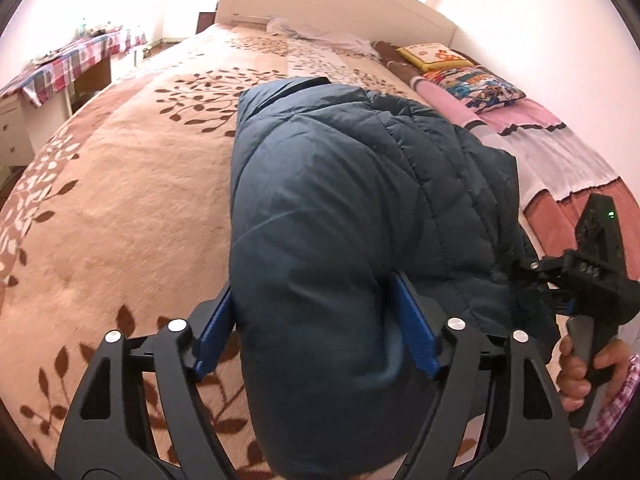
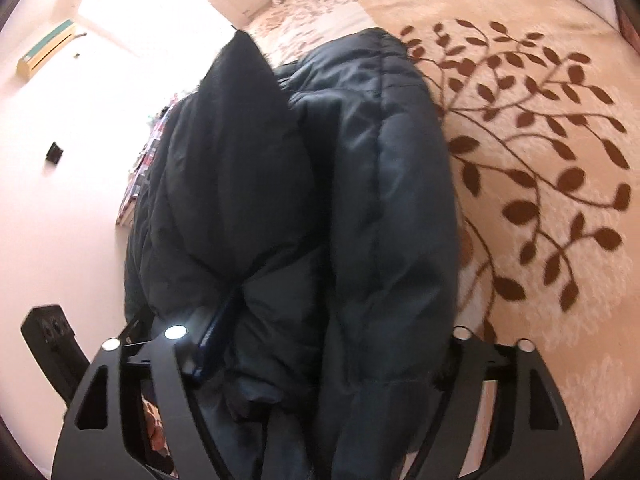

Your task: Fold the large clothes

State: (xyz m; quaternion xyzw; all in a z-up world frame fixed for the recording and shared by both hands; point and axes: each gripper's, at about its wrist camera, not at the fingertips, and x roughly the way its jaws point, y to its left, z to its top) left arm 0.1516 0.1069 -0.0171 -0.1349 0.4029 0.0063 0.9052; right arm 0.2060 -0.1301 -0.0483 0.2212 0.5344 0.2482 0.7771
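Observation:
A dark blue puffy jacket (image 1: 360, 200) lies in a thick folded bundle on the bed's beige blanket with brown leaf print (image 1: 120, 200). My left gripper (image 1: 316, 332) straddles the near end of the bundle. The padded fabric fills the wide gap and touches both blue pads (image 1: 416, 328), but they do not pinch it. In the right wrist view the jacket (image 2: 360, 200) bulges between the spread fingers of my right gripper (image 2: 324, 344) and hides the right finger. That gripper is open too. A hand (image 1: 588, 372) holds the right gripper at the jacket's right edge.
Colourful pillows (image 1: 472, 84) and a pink striped cover (image 1: 560, 152) lie along the wall side of the bed. A white headboard (image 1: 340, 4) stands at the far end, with a white cloth (image 1: 320, 34) before it. A table with a checked cloth (image 1: 72, 64) stands left of the bed.

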